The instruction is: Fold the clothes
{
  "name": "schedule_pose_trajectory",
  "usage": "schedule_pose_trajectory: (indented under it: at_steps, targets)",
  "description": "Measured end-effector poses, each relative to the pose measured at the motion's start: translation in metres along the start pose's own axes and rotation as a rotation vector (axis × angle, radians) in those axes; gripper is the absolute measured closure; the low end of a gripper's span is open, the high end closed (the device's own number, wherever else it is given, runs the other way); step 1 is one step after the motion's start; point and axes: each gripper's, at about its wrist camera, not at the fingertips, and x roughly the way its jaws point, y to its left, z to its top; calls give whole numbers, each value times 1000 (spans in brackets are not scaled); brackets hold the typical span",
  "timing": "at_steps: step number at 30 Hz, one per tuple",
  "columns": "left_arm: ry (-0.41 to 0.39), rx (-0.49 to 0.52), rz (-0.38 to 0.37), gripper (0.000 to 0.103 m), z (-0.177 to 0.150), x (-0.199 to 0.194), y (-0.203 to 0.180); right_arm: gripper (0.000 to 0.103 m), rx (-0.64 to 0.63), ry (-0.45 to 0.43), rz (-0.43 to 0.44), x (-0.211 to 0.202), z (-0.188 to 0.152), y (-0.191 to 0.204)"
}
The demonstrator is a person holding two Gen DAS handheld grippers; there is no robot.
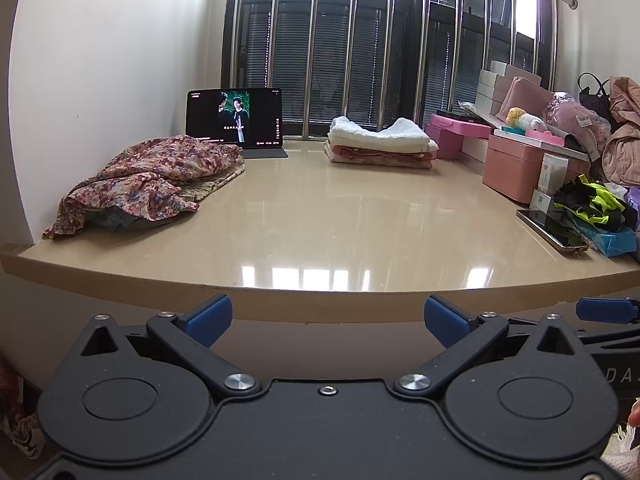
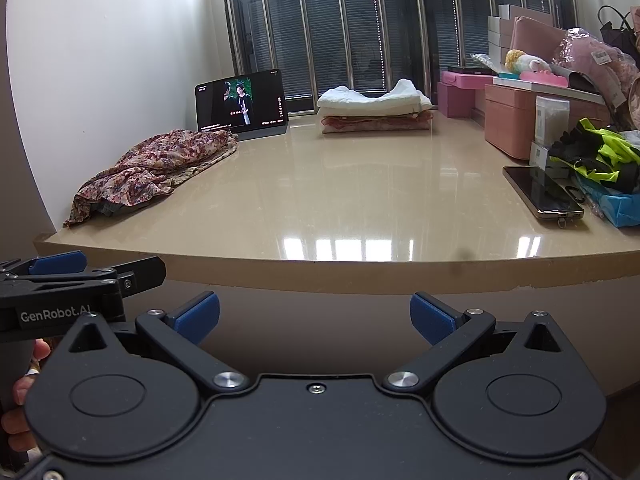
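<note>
Both tools hang short of the near edge of the table (image 1: 320, 216), nothing taken up yet. The left hand-held gripper (image 1: 327, 318) has its jaws spread wide and empty; the right hand-held gripper (image 2: 315, 316) is likewise wide and empty. The flowered garment (image 1: 152, 178) lies crumpled at about ten o'clock, near the tablet (image 1: 235, 118). A folded stack (image 1: 380, 142) sits at one o'clock, a phone (image 1: 552, 229) at three. This looks like the reach for the next piece: the move calls for going forward and left to pinch the garment's edge.
</note>
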Motion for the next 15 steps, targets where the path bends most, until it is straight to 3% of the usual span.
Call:
schedule_pose_trajectory:
  at_steps: [15]
  targets:
    - [6, -1, 1, 0, 0, 0, 1, 0, -1, 5, -1, 1, 0, -1]
